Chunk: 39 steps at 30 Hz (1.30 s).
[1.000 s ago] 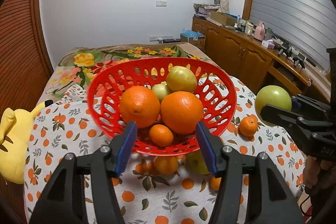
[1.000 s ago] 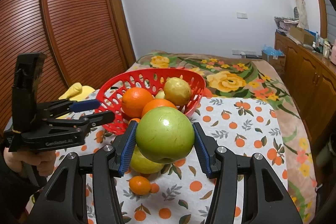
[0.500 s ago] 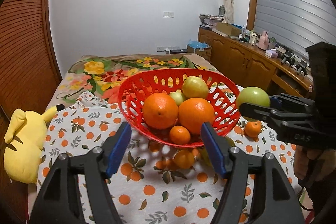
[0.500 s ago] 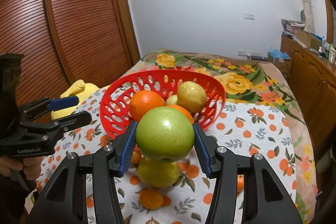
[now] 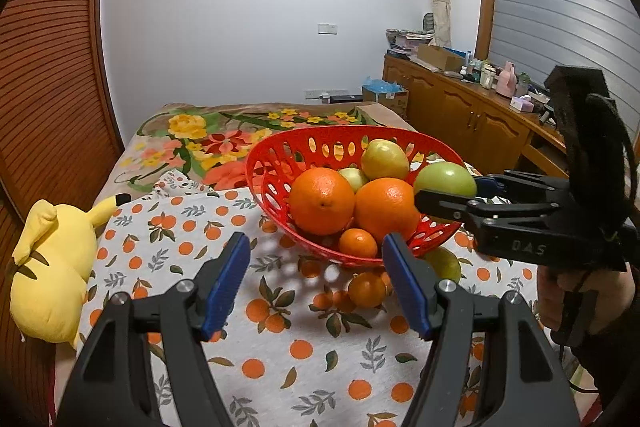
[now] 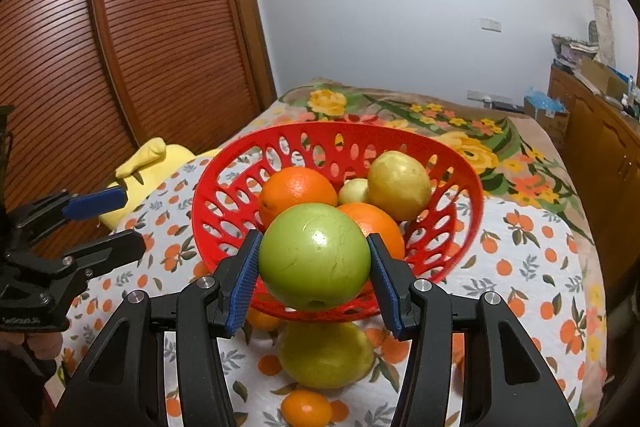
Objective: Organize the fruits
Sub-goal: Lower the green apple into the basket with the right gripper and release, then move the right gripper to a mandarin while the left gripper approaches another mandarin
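item: green apple (image 6: 315, 255), clamped between the blue pads of the right gripper (image 6: 314, 269), carried at the near-right rim of the red basket (image 6: 464, 163), not yet set down.
item: left gripper (image 5: 316, 283), jaws spread, holding nothing, hovering near the basket's near side.
contents of basket: two large oranges (image 5: 321, 201), a small mandarin (image 5: 358, 243), a yellow-green pear (image 6: 399, 185), a smaller pale fruit behind.
loose on the tablecloth (image 5: 304, 359): a yellow-green fruit (image 6: 326, 355) and small mandarins (image 5: 367, 289) near the basket.
handling note: carry the apple over the rim, lower it into a gap among the pile, then open; dropped on top of the oranges, it would likely roll.
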{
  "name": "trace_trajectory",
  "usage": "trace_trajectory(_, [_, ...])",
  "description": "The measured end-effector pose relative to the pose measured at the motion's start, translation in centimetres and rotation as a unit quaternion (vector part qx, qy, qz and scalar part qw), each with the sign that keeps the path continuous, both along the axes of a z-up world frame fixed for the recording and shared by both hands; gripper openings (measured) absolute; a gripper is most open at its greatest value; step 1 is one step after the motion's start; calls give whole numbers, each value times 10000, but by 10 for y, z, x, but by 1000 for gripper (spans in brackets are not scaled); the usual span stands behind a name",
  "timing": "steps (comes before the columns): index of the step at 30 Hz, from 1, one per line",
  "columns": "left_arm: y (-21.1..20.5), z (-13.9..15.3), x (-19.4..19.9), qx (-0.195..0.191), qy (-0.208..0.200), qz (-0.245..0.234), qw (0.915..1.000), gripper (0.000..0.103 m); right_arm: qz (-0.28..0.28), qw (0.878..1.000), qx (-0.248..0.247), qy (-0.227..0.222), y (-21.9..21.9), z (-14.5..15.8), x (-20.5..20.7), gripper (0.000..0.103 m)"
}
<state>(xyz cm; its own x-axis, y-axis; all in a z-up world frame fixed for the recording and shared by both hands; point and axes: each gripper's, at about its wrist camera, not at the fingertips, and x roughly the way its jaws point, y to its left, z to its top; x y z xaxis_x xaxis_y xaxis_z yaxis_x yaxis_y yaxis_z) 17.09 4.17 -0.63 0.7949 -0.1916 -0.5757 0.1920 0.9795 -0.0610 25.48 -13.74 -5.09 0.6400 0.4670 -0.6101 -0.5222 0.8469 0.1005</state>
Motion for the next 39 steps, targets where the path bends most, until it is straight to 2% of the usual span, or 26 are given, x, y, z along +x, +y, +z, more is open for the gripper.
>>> trace_trajectory(16, [11, -9, -1, -2, 84, 132, 9999, 69, 195, 9997, -119, 95, 27, -10, 11, 53])
trace_trajectory(27, [10, -15, 0, -12, 148, 129, 9998, 69, 209, 9996, -77, 166, 26, -12, 12, 54])
trace_trajectory(34, [5, -18, -1, -27, 178, 74, 9998, 69, 144, 9999, 77, 44, 6, 0, 2, 55])
trace_trajectory(39, [-3, -20, -3, -34, 190, -32, 9998, 69, -65, 9997, 157, -201, -32, 14, -19, 56])
